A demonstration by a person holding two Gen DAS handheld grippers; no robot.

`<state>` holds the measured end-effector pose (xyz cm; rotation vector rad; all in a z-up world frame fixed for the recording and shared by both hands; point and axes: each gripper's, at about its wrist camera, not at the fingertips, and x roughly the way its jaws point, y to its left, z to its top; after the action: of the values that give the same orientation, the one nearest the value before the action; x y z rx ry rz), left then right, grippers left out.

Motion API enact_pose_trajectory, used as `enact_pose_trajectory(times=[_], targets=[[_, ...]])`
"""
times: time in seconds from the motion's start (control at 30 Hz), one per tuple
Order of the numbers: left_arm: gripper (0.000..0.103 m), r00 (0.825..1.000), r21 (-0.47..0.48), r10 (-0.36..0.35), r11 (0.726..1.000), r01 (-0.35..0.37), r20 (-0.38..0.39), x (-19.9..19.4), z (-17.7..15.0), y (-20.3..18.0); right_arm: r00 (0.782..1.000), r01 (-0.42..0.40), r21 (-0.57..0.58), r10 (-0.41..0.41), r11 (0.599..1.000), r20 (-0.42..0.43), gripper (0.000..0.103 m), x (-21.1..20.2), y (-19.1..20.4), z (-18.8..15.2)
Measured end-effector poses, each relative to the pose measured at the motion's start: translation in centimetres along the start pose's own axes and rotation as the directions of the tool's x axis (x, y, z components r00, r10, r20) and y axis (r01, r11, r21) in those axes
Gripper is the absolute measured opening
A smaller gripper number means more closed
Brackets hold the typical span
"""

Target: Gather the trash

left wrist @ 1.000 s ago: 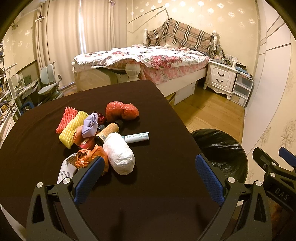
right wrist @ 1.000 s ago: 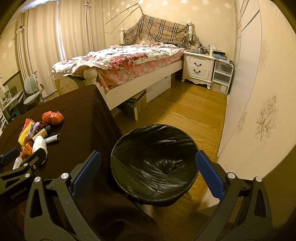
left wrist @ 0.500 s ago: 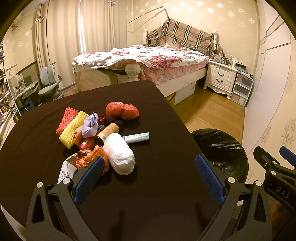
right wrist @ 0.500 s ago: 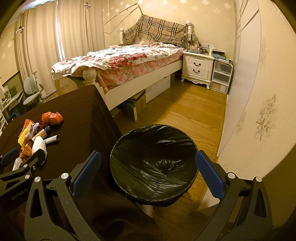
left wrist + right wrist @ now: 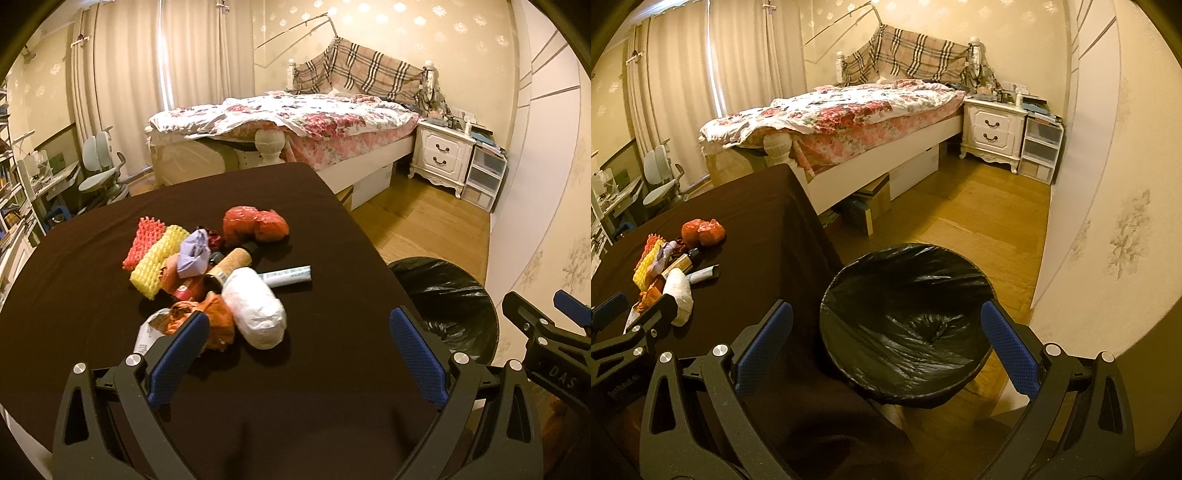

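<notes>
Left gripper point(image 5: 297, 349) sits low in the left wrist view, jaws wide apart, nothing between them. Its left blue pad point(image 5: 177, 354) overlaps the near edge of the trash pile point(image 5: 218, 273); whether it touches I cannot tell.

Pile lies left of centre in that frame, on a table under a dark brown cloth point(image 5: 92, 332). Items crowded and touching:
- red foam net point(image 5: 144, 242) and yellow foam net point(image 5: 159, 261) side by side, far left of pile
- crumpled lilac paper point(image 5: 194, 253) on top, mid-pile
- red plastic bag point(image 5: 255, 226), upper edge of pile
- dark bottle with a cork-coloured wrap point(image 5: 232, 263), lying down
- pale tube point(image 5: 290, 275), right side, lying flat
- white wad point(image 5: 258, 314), nearest the gripper
- orange wrapper point(image 5: 218, 321), just left of the wad

Bin with a black liner point(image 5: 447, 295) stands on the wood floor beside the table's right edge, lower right of the frame.

Right gripper point(image 5: 886, 345) fills the bottom of the right wrist view, jaws spread wide and empty, with the bin's mouth point(image 5: 908, 321) framed between them at centre. Liner interior looks bare, only folds visible.

Bed with floral cover point(image 5: 849, 107) in the upper middle, white nightstand point(image 5: 993, 129) to its right.
</notes>
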<state>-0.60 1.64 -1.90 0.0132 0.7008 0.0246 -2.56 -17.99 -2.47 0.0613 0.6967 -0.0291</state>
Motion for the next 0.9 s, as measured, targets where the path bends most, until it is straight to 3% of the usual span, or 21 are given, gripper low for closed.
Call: enact_pose_trajectory(times=[0.2, 0.3, 0.5, 0.73, 0.9], targets=[[0.091, 1.000, -0.033, 0.004, 0.999, -0.005, -0.015, -1.3, -0.7, 3.3, 0.998, -0.047, -0.009, 0.047, 0.999, -0.029, 0.096, -0.1, 2.0, 0.6], [0.086, 1.000, -0.034, 0.021, 0.999, -0.021, -0.011, -2.2, -0.6, 4.2, 0.997, -0.070, -0.044, 0.068, 0.997, -0.047, 0.080, 0.0, 3.4, 0.6], [0.076, 0.996, -0.056, 0.083, 0.995, -0.085, -0.038, -2.9, -1.7, 7.8, 0.990, -0.131, -0.097, 0.125, 0.987, -0.071, 0.071, 0.2, 6.5, 0.5], [0.071, 0.989, -0.126, 0.107, 0.985, -0.119, -0.098, -2.2, -2.8, 11.7, 0.980, -0.193, -0.158, 0.181, 0.969, -0.084, 0.070, 0.1, 9.7, 0.7], [0.071, 0.987, -0.119, 0.102, 0.986, -0.116, -0.121, -1.5, -3.2, 11.8, 0.975, -0.211, -0.171, 0.194, 0.962, -0.109, 0.070, 0.7, 10.7, 0.5]])
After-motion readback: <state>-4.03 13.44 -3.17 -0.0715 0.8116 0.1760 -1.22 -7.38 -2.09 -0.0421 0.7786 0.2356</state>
